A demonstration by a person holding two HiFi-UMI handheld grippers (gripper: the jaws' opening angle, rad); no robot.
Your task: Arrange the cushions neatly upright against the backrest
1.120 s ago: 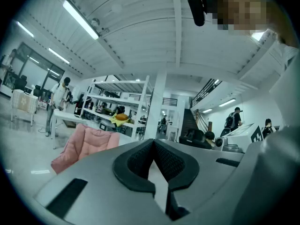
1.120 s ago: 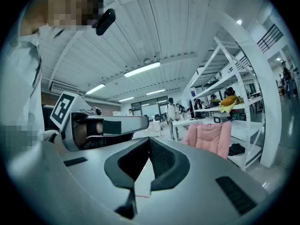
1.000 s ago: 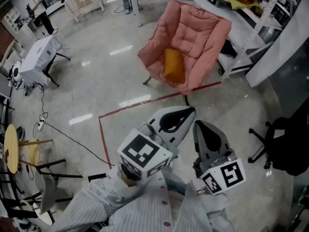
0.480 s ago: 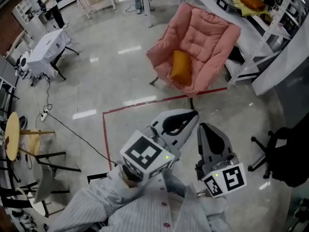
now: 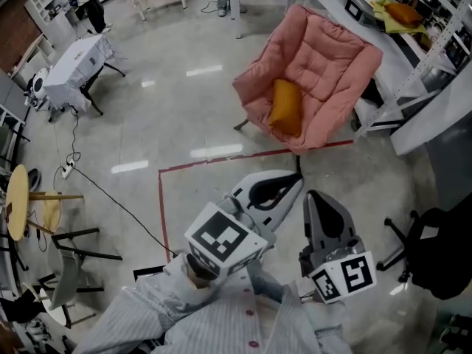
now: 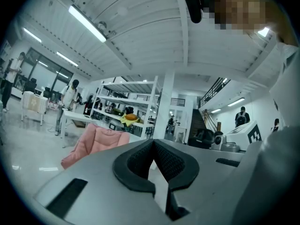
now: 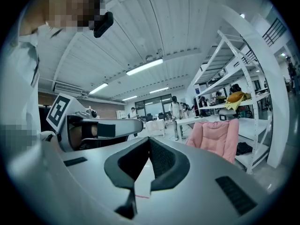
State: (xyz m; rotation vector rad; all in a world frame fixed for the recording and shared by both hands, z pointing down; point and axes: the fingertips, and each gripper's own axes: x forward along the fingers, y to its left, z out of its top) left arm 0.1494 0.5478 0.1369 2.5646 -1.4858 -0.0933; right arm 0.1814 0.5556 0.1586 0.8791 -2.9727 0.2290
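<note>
No word, number or brand name can be read in any view; the only printed signs are black-and-white square code patterns; one sits on the cube [image 5: 223,236] of the left tongs [image 5: 293,183], lower centre of the head view; another on the second cube [image 5: 346,275], of the right tongs [image 5: 313,198], lower right; the same patterns show at the right of the left gripper view and at the left of the right gripper view.
</note>
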